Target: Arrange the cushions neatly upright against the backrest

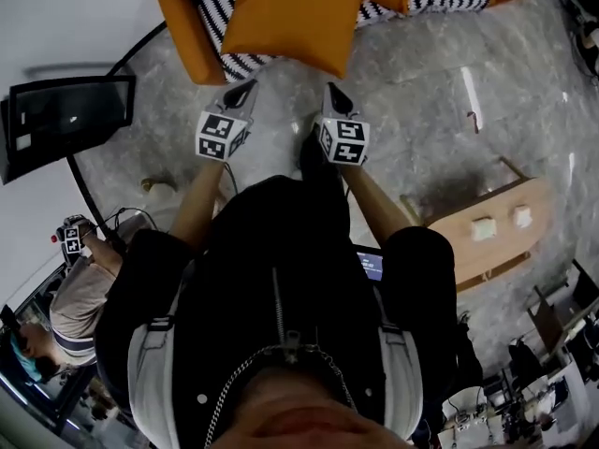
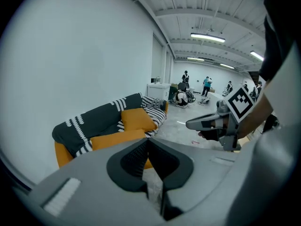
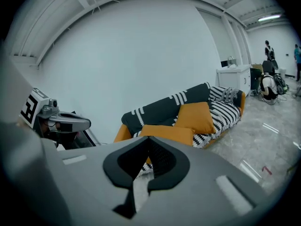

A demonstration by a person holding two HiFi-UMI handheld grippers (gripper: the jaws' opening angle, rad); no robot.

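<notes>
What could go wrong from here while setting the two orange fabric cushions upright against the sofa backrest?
1. Both the left gripper and the right gripper are shut and short of the orange sofa. If they arrive shut, they may only push the flat orange fabric cushion, which lies near the seat's front edge, onto the grey marble floor.
2. The black-and-white striped throw lies under both cushions. A pinch might catch it and drag it along, perhaps tipping the leaning orange cushion.

Text, brands, numbers: none legible | left gripper (image 1: 245, 90) cube: square black-and-white marker pattern, no letters read | right gripper (image 1: 334, 92) cube: likewise | lit screen (image 1: 371, 264) behind right gripper: print too small to be read
</notes>
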